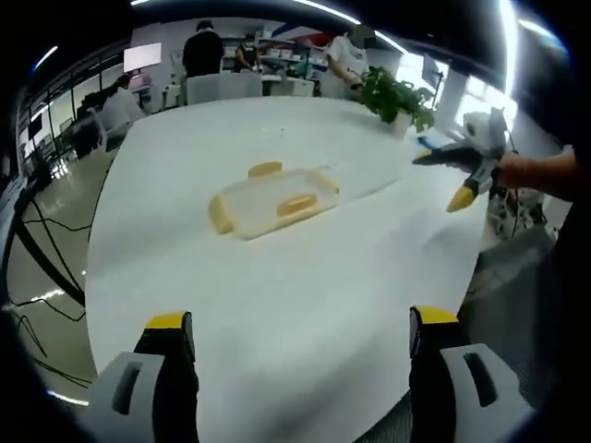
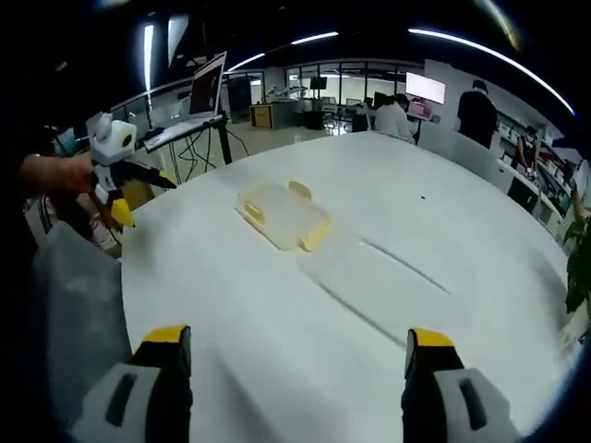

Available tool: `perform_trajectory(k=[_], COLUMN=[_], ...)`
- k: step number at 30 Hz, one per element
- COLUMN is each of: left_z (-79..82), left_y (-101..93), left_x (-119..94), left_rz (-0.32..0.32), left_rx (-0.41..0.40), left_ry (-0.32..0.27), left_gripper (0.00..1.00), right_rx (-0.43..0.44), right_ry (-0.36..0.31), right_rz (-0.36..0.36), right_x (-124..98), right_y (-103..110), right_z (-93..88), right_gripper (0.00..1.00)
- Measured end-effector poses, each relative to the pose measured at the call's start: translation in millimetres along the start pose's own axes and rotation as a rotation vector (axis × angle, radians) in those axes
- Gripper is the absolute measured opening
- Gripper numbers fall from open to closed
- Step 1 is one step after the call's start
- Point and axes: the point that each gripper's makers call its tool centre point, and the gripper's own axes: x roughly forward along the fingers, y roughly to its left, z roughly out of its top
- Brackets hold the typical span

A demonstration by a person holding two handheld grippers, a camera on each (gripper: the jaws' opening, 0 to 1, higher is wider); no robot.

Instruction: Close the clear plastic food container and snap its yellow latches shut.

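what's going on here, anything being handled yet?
Not yet. A person holds a two-jaw gripper in each hand over a large white table. The clear plastic food container with yellow latches sits alone mid-table, untouched. The left gripper and the right gripper both have their jaws spread wide with nothing between them, well short of the container. A potted plant stands at the far edge, and other people are at desks in the background.
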Motion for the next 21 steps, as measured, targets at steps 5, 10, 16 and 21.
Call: perform_trajectory(k=[5,10,16,21], left_z=[-0.5,-3.2,6.2,6.5], left_y=[6.6,10.5,11.9,13.8], left_x=[2.2,11.9,16.0,19.5], left_rz=[0.019,0.006,-0.004,-0.018], left_rx=[0.004,0.022,0.08,0.153], left_ry=[0.014,0.046,0.041,0.061], left_gripper=[0.94,0.98,0.98,0.99], right_rx=[0.023,-0.002,-0.02,-0.018], right_ry=[-0.003,-0.003,-0.009,0.001], right_rz=[0.019,0.025,0.032,0.026], right_x=[6.1,11.8,13.9,14.7], right_y=[0.8,-0.8,-2.0,-6.0], right_z=[4.6,9.8,14.6,11.9], right_gripper=[0.98,0.98,0.98,0.98])
